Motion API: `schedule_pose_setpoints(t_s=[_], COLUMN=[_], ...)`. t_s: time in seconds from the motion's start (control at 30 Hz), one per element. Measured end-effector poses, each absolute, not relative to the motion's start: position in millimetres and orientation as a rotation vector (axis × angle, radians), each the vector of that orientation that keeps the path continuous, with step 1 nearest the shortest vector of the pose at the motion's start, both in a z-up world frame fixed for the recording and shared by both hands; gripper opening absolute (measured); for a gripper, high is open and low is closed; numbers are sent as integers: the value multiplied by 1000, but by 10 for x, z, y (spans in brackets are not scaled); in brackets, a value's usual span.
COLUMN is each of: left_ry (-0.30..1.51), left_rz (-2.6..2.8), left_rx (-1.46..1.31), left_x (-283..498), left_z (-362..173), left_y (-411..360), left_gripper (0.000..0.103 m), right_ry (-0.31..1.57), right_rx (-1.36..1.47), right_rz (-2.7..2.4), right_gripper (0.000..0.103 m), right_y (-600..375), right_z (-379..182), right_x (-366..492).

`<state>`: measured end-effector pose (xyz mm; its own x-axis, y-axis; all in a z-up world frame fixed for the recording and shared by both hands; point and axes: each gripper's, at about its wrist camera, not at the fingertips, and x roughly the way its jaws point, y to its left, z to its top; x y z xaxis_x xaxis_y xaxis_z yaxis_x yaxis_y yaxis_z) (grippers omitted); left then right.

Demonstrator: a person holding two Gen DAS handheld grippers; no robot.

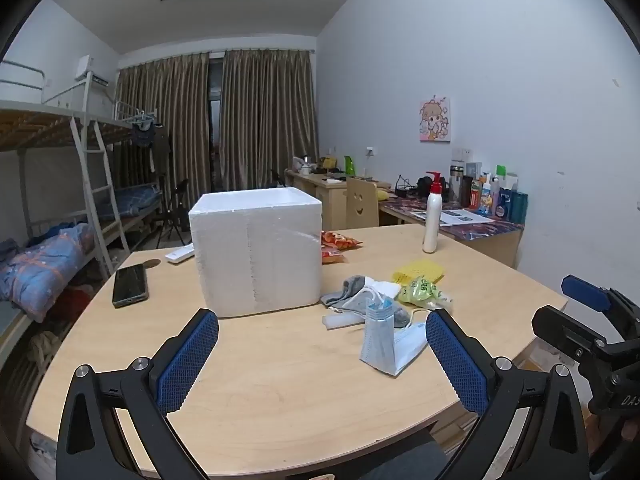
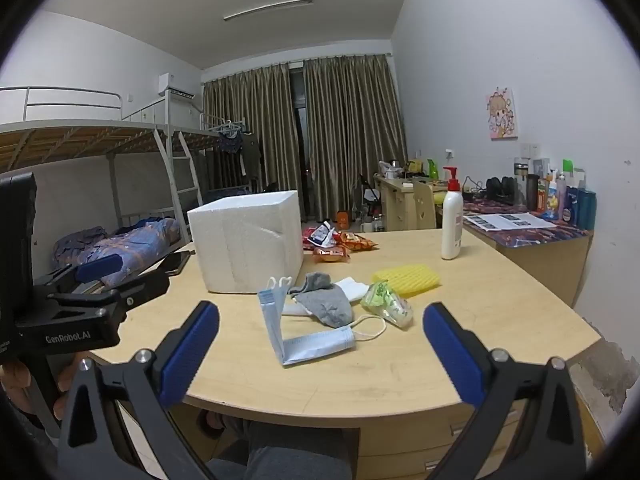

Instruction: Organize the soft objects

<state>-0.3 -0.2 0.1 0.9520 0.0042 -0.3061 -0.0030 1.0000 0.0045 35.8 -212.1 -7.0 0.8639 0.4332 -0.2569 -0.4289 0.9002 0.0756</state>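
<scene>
Near the surface's point(image 1: 280, 392) front edge, a folded face mask point(image 2: 308, 344) lies just before a gray sock point(image 2: 326, 300), beside a white foam box point(image 1: 256, 248). Left tool point(image 1: 322, 360) and right tool point(image 2: 320, 356) hover spread, holding nothing.

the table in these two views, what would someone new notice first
Most likely the big white foam box, which stands at the middle of the wooden table. Right of it lies a loose heap of soft things: a blue face mask folded with one half standing up, a grey sock and a yellow sponge. The left gripper and right gripper both hang open at the near edge, holding nothing.
</scene>
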Motion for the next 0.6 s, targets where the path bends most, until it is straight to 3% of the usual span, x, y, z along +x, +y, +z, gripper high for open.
schedule_pose_setpoints(t_s=[0.6], left_ry=[301], left_rz=[-39], left_rx=[-2], left_x=[-55], left_z=[24], left_y=[-35], left_gripper=[103], right_ry=[248], right_rx=[20], right_rz=[437], right_gripper=[103], right_y=[-2142], right_z=[-27], right_x=[335])
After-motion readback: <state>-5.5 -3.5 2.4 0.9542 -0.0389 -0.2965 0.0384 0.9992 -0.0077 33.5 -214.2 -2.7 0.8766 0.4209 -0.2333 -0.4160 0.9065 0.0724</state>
